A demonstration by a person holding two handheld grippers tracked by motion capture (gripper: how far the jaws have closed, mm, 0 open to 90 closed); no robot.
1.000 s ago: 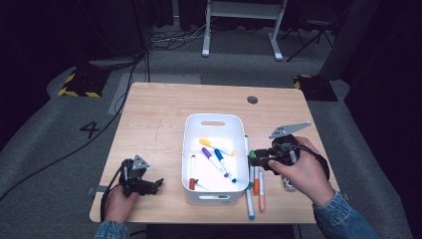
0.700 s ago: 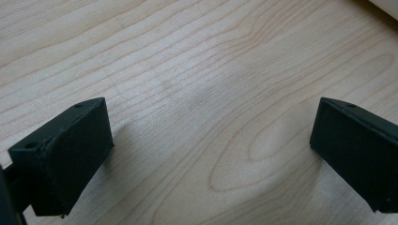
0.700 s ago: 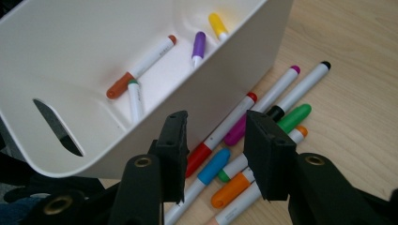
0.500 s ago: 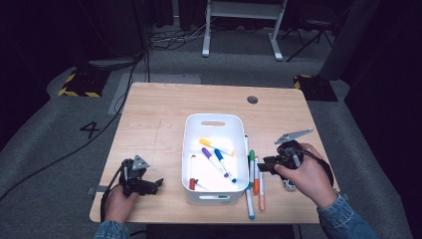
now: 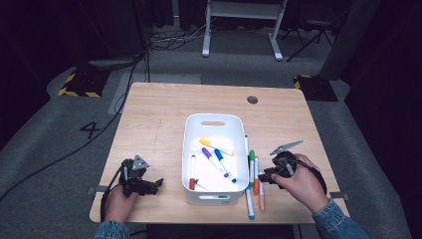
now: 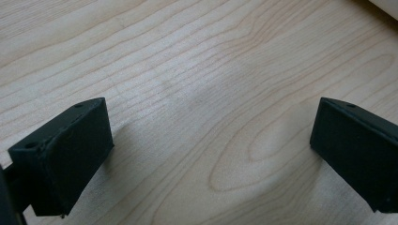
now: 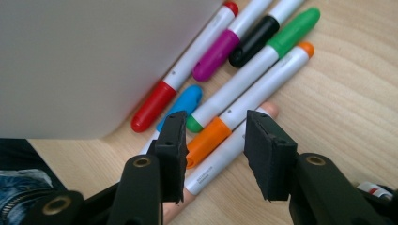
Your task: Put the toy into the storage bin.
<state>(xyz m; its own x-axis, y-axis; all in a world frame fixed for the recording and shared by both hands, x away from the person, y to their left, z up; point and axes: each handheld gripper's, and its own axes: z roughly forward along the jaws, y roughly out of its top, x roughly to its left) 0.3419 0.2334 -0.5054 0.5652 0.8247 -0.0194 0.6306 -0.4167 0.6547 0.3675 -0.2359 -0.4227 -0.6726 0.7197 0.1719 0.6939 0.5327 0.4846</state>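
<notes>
A: The peach-capped marker (image 7: 225,154) lies on the tabletop (image 5: 159,124) just right of the white bin (image 5: 214,121), outermost in a row of loose markers. The right gripper (image 7: 213,150) straddles it, jaws partly open, pads not pressing on it, as far as I can tell.

B: And the orange-capped marker (image 7: 253,101) lies against it. I'd say the left pad must slip between the two barrels, or it will pinch both.

A: Agreed. Lower until the pads flank the barrel's middle, then close squarely. The barrels are smooth, round plastic, so an off-centre squeeze would likely roll it away.

B: The pads look like matte foam blocks, which should help. What about the neighbours?

A: Green (image 7: 281,37), black (image 7: 256,40), magenta (image 7: 220,51), red (image 7: 187,65) and blue (image 7: 180,105) ones lie between it and the bin's smooth wall. More markers lie inside.

B: And the other hand?

A: The left gripper (image 5: 149,185) rests wide open on bare pale woodgrain, holding nothing, well apart from the bin.
</notes>
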